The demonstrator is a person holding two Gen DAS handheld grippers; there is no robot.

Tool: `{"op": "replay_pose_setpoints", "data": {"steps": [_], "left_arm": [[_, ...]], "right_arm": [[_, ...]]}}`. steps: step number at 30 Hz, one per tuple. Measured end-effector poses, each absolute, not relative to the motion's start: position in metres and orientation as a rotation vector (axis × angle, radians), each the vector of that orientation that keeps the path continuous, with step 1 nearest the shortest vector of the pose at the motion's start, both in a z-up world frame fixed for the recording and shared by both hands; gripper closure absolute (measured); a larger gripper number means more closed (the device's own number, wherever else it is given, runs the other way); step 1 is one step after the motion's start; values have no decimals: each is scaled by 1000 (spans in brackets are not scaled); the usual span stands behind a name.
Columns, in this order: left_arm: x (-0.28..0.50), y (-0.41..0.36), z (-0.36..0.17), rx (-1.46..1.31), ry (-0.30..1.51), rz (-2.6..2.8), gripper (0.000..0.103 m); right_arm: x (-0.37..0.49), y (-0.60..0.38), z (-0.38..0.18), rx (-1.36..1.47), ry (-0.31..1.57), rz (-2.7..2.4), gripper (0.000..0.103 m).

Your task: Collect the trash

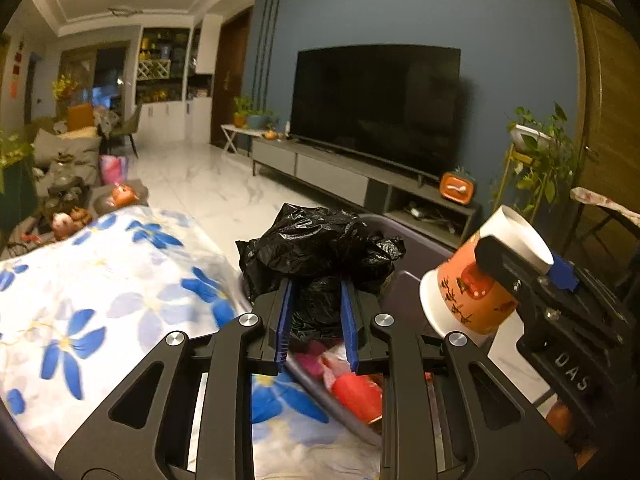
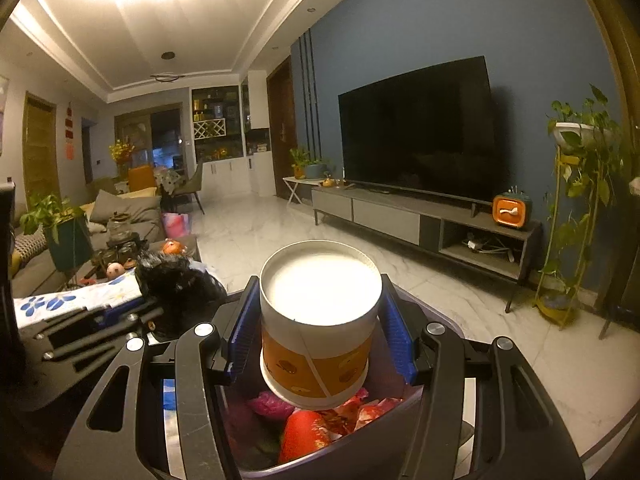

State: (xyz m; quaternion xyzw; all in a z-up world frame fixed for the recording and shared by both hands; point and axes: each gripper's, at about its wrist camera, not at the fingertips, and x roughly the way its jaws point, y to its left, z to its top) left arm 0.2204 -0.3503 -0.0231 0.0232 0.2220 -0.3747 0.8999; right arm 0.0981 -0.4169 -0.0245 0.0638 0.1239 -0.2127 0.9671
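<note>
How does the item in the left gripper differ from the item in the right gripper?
The left gripper grips a crumpled black plastic bag; the right gripper grips a rigid orange-and-white paper cup. The bag is shapeless; the cup keeps its round form. Both hang above the trash bin.

The left hand-held gripper (image 1: 316, 320) clamps a crumpled black bag (image 1: 316, 248) above the grey bin (image 1: 404, 280).
</note>
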Motion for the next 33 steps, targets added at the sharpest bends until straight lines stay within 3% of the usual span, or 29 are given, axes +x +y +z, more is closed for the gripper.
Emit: {"op": "replay_pose_setpoints", "data": {"steps": [7,10,15,18,22,27,33], "left_arm": [[229,-362,-41,45,497,-830,79],[232,-361,-47,39,508,-845,71],[235,-348,-48,9,495,-852,40],[239,-336,-49,-15,503,-797,33],[239,-306,-47,-63,496,-679,21],[220,-269,-39,-45,455,-527,7],[193,-228,-31,-53,419,-410,6]], "right_arm": [[103,-424,-32,146,261,-431,47],[105,-424,-33,152,264,-426,46],[109,-428,-34,155,271,-427,46],[111,-431,-33,158,273,-426,46],[112,-428,-32,151,266,-415,31],[107,-422,-28,135,261,-431,25],[86,-390,-23,79,282,-435,10]]}}
